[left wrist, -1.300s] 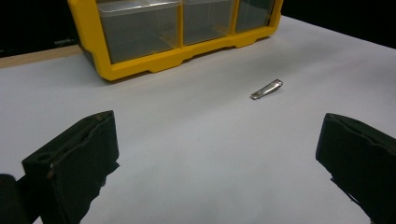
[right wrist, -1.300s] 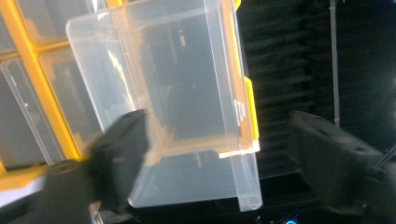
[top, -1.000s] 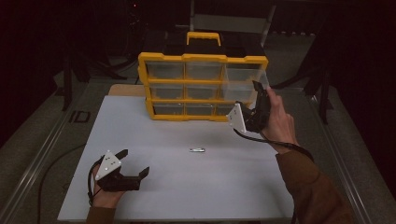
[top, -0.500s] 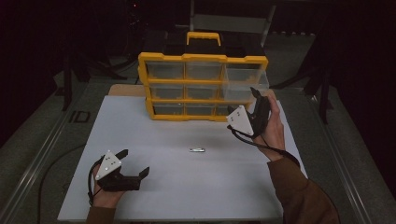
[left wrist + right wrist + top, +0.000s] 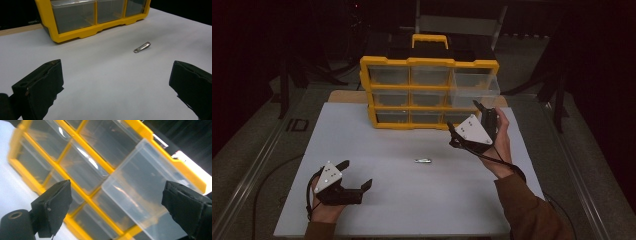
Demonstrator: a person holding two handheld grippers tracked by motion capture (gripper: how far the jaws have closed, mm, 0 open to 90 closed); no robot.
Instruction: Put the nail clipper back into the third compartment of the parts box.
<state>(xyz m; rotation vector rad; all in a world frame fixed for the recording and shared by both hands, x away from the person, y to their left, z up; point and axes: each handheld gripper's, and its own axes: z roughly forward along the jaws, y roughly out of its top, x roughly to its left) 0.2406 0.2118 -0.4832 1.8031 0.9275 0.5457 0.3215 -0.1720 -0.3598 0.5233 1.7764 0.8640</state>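
Your right tool (image 5: 467,120) hangs open before the pulled-out drawer (image 5: 476,89), ready for the nail clipper (image 5: 423,160); your left tool (image 5: 356,176) rests open.

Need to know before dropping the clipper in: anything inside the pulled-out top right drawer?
The open drawer looks empty through its clear walls in the right gripper view; its back end is hidden inside the yellow cabinet.

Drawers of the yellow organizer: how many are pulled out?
1. The pulled-out drawer is at the right end of the top row of the yellow organizer; the other eight look closed. The right tongs are open before it.
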